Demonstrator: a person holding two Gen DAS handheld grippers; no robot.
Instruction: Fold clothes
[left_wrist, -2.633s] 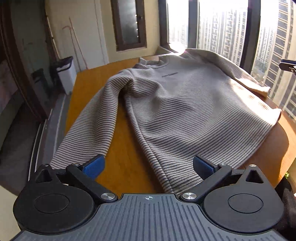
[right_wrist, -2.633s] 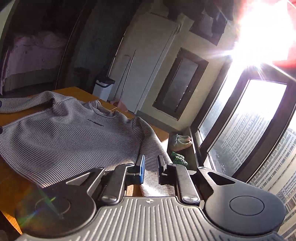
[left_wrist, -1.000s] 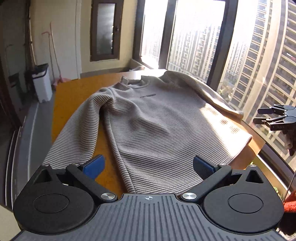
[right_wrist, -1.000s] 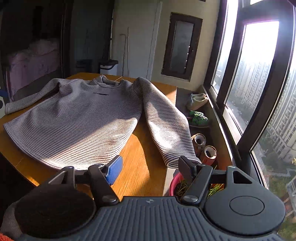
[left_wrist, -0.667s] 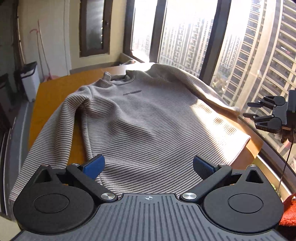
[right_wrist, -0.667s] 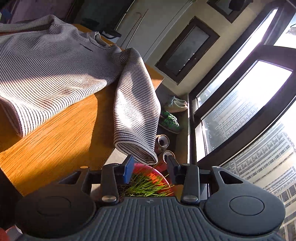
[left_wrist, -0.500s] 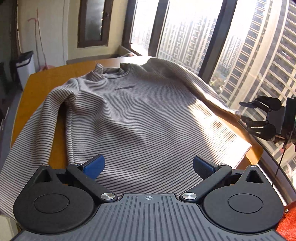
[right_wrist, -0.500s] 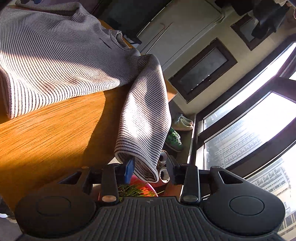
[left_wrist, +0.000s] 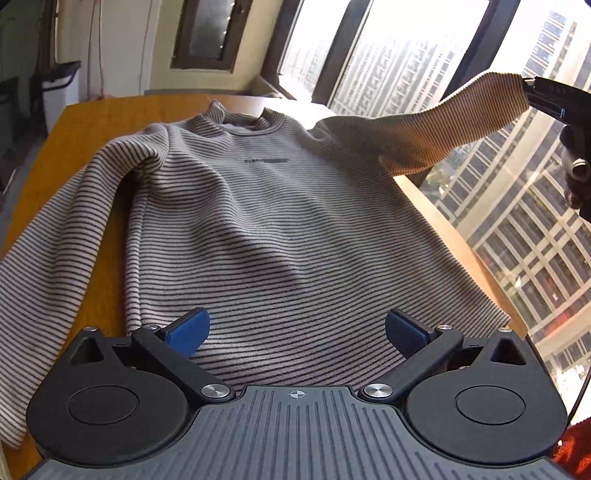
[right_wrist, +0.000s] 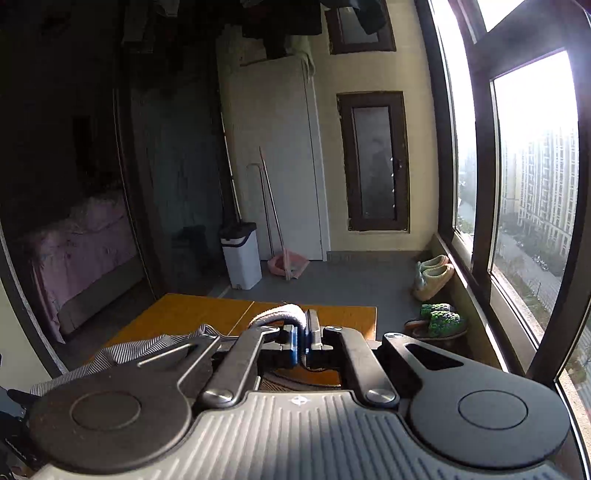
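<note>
Since half a second ago the cuff that hung off the table edge has come up: my right hand-held gripper (right_wrist: 302, 345) has closed on it and lifted the right sleeve (left_wrist: 436, 129) clear into the air by the window. The striped sweater (left_wrist: 280, 229) otherwise lies face up and flat on the table (left_wrist: 92, 122), collar away from me, its other sleeve trailing down the left edge. My left hand-held gripper (left_wrist: 295, 330) hovers over the hem with its jaws wide apart and nothing in them. The knit looks soft, light and floppy; the sleeve sags between cuff and shoulder, so I judge it will drape wherever I lay it. The ribbed cuff, hem corners and shoulder seams look like the firmest places to pinch.
</note>
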